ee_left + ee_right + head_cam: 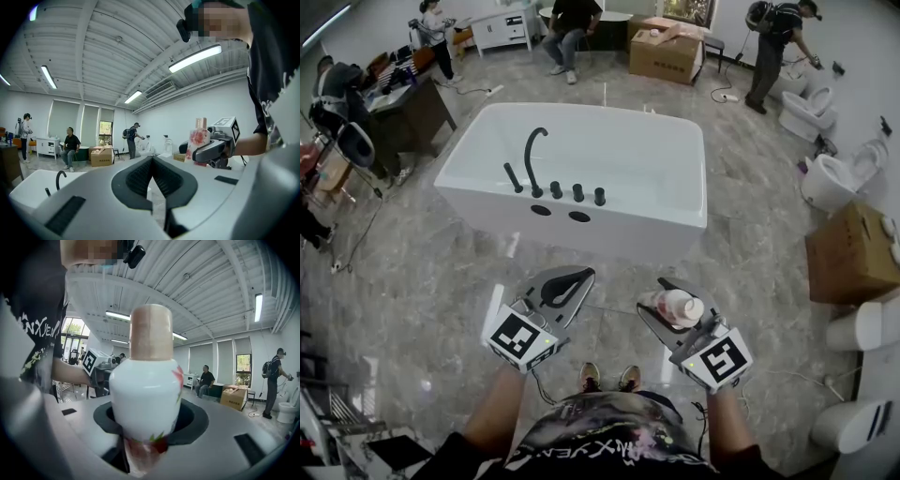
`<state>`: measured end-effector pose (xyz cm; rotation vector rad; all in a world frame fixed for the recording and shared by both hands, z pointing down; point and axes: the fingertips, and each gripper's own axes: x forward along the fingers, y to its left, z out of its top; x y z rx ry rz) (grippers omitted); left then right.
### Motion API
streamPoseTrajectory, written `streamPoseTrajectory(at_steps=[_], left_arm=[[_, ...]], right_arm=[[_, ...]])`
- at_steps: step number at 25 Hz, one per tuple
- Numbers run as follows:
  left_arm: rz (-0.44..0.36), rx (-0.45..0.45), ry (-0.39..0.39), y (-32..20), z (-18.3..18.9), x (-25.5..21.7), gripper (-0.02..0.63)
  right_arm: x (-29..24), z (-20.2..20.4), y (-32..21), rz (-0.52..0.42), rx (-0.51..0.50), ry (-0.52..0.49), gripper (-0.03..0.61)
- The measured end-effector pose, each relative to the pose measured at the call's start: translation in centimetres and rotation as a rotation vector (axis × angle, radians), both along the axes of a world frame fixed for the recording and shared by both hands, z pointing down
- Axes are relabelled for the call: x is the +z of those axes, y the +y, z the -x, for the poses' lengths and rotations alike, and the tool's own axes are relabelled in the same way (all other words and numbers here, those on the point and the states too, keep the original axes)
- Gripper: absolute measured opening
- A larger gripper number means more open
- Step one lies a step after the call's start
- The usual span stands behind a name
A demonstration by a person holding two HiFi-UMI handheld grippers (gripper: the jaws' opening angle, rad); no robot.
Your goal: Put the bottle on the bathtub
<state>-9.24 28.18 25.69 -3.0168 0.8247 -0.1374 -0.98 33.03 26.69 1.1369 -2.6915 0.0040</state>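
In the head view the bottle lies in the jaws of the right gripper, which are closed on its body, low in front of the person. It is well apart from the bathtub, so I judge the step in hand is the carrying. The setting down is not yet begun. The left gripper has its jaws together and nothing in them. The floor between the person and the tub is free. The near rim carries the faucet and a row of knobs, with bare rim to the right of them (this seems the better place). A cardboard box stands well to the right.

In the left gripper view the jaws meet at their tips, and beyond them the bottle stands upright in the other gripper.

In the right gripper view the white bottle, with its tan cap, fills the middle and the pads press on its lower part.

Next, I think, the person must go forward and lower the bottle upright wholly onto the rim. The rim looks narrow, so it could tip into the tub or to the floor.
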Motion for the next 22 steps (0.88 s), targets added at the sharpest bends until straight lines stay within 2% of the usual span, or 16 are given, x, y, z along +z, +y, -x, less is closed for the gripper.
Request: streamPoseTrajectory(at_steps=[3, 10, 22], left_arm=[[-0.002, -0.001, -0.003, 0.0, 0.1, -0.2, 0.011], [-0.010, 0.005, -0.010, 0.1, -0.4, -0.2, 0.011], [-0.026, -0.003, -0.018, 0.7, -2.1, -1.0, 0.011]], right_arm=[[0.1, 0.1, 0.1, 0.020, 0.001, -0.008, 0.216], [-0.4, -0.1, 0.0, -0.021, 0.008, -0.025, 0.216], [-1.1, -1.9, 0.5, -0.016, -0.001, -0.006, 0.218]])
